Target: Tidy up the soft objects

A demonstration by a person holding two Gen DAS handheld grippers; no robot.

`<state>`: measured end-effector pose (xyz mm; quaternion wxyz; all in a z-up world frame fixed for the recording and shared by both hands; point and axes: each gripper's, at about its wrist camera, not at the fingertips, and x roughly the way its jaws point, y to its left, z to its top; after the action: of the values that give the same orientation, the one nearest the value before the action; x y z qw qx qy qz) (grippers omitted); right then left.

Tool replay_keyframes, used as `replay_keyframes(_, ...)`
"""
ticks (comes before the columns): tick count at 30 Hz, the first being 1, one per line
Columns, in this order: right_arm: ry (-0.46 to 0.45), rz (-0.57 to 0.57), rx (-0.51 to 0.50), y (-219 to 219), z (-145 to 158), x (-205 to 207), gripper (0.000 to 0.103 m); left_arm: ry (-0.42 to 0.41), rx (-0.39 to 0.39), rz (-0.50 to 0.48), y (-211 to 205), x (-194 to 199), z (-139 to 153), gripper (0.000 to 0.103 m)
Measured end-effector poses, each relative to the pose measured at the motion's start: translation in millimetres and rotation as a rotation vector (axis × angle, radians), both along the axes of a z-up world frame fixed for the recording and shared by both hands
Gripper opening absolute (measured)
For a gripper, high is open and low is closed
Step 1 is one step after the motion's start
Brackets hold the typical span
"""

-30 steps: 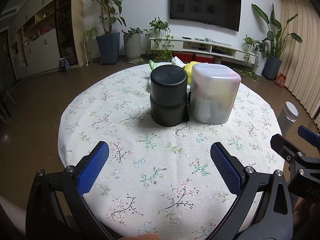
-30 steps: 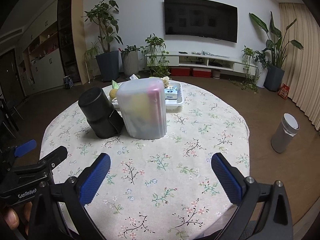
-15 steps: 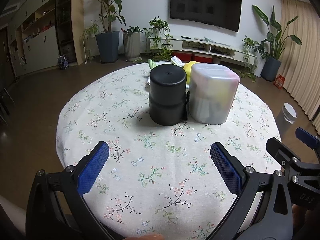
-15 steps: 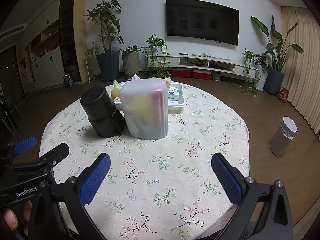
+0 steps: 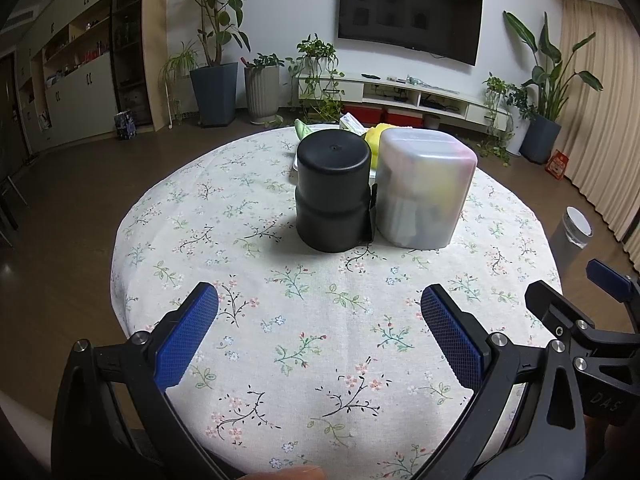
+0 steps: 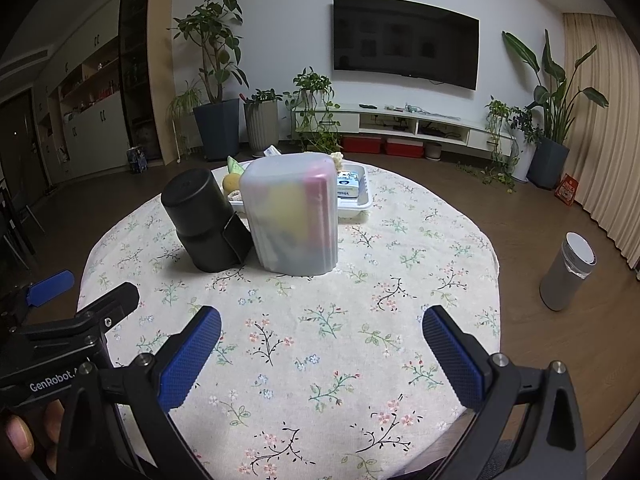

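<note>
A frosted translucent container [image 5: 424,188] [image 6: 294,212] stands in the middle of the round table, with yellow and pink soft items dimly visible inside. A black cylindrical container [image 5: 332,190] [image 6: 202,218] stands touching its left side. Behind them lies a white tray [image 6: 358,200] with a yellow soft item [image 5: 374,142] [image 6: 231,182], a green one [image 5: 302,130] and small packets. My left gripper [image 5: 320,332] hovers open over the near table edge, empty. My right gripper [image 6: 322,350] is open and empty too, to the right of the left one.
The table wears a floral cloth [image 5: 320,320]. A grey cylindrical bin [image 6: 568,272] stands on the floor to the right. Potted plants [image 5: 214,92], a TV stand [image 6: 404,130] and curtains [image 6: 600,120] line the room's far side.
Both grippers have drawn back slightly from the containers, which look a little smaller. Nothing was grasped and both jaws stay open.
</note>
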<state>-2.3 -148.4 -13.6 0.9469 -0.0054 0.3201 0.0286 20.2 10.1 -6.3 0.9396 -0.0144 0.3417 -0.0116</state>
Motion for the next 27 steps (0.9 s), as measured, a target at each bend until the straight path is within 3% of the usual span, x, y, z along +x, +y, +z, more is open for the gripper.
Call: replay_keyframes(27, 0.002, 0.001, -0.001, 1.1, -1.4, -2.0, 0.103, 0.007, 0.005, 0.003, -2.9, 0.8, -1.7, 0.103)
